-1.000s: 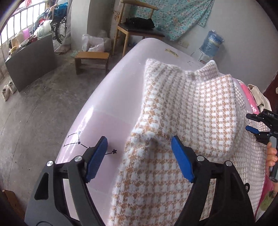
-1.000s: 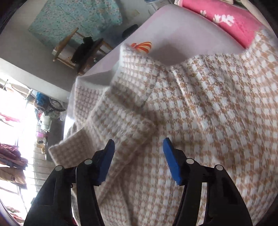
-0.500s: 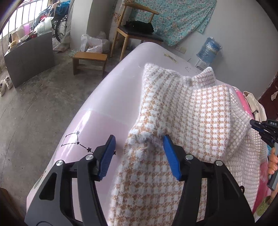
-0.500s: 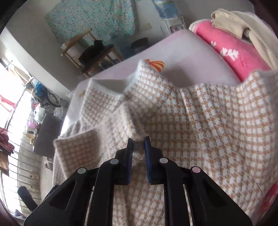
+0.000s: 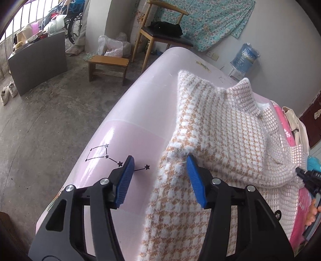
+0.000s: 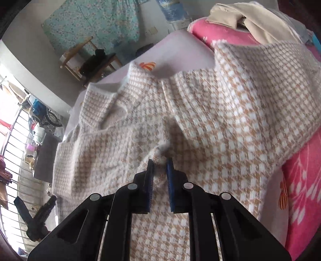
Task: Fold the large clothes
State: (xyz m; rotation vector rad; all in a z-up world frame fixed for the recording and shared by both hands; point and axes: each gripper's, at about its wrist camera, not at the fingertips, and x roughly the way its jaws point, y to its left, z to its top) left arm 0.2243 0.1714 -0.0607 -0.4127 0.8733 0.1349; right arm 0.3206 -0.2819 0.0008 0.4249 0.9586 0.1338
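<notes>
A fluffy white-and-tan checked sweater (image 5: pixel 216 128) lies on a pale pink table (image 5: pixel 140 120), one sleeve folded across its body. My left gripper (image 5: pixel 159 176) is open and empty over the sweater's left edge, its right finger touching the sleeve cuff. In the right wrist view the sweater (image 6: pixel 230 112) fills the frame. My right gripper (image 6: pixel 159 163) is shut on a fold of the sweater and lifts it slightly. The right gripper also shows at the right edge of the left wrist view (image 5: pixel 307 176).
A pink floral blanket (image 6: pixel 301 180) and beige clothes (image 6: pixel 240 18) lie at the table's right side. A wooden chair (image 5: pixel 160 36), a low stool (image 5: pixel 108 66) and a water bottle (image 5: pixel 246 58) stand on the floor beyond the table.
My right gripper closed on a fold of the sweater and pulled it up. My left gripper narrowed, then reopened, and drew back toward the sweater's left edge.
</notes>
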